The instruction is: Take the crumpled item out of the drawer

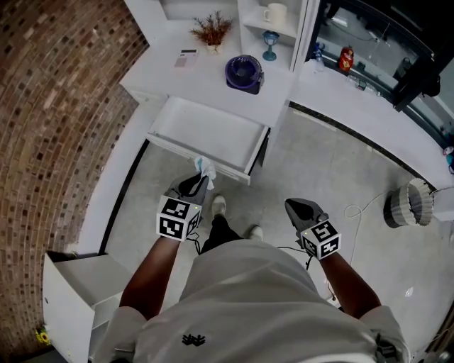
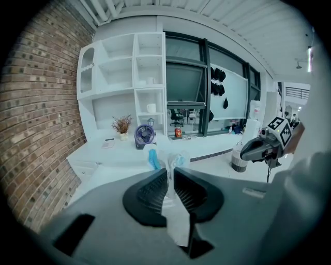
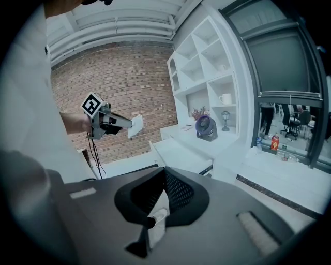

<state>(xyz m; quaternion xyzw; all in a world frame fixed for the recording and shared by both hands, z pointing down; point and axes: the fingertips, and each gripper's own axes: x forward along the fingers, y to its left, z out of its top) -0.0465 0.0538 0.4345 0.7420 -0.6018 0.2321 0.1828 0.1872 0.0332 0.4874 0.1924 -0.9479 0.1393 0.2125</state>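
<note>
The crumpled item (image 1: 204,168), white with blue patches, sticks out of my left gripper (image 1: 196,186), which is shut on it just in front of the open white drawer (image 1: 206,135). In the left gripper view the item (image 2: 164,160) is pinched between the black jaws of the left gripper (image 2: 170,175) and rises above their tips. My right gripper (image 1: 299,210) hangs over the floor to the right, shut, with nothing in it. In the right gripper view its jaws (image 3: 164,175) meet, and the left gripper (image 3: 106,122) shows with the item (image 3: 135,126).
On the white counter (image 1: 213,88) behind the drawer stand a purple fan (image 1: 243,73), a dried plant (image 1: 211,30) and a small flat device (image 1: 187,58). A mug (image 1: 275,13) sits on a shelf. A ribbed white bin (image 1: 410,204) stands at right, a low white cabinet (image 1: 71,298) at lower left.
</note>
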